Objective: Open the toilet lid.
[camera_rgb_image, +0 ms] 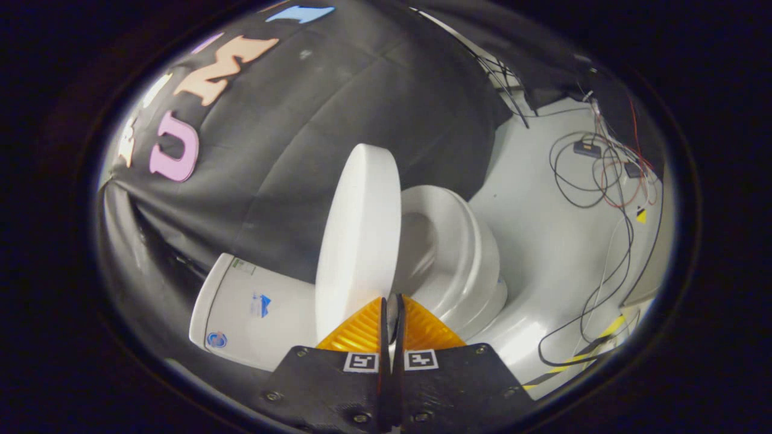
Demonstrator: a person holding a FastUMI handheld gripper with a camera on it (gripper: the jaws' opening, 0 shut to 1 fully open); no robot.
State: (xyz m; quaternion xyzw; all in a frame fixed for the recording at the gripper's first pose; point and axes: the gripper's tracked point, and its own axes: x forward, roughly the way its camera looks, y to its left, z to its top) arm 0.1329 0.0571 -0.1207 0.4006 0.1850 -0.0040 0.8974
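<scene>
Nearest the lens, hand-held gripper (391,301) at lower centre of the frame, two fingers (362,330) pressed together with barely a slit between them, nothing caught there. Tips touching or just short of the lower edge of the toilet lid (359,235); contact hard to tell. Pointing forward and slightly up along the lid's rim, view rolled so the floor runs up the right side. Lid raised, standing edge-on at centre frame, well off the seat (449,241), which lies just right of it with the bowl opening showing between them. Cistern (253,313) at lower left, beside the lid's base, stickers on its face. Pale floor (543,229) at right, loose cables (594,175) strewn across its upper right part, striped tape (594,343) at lower right.
</scene>
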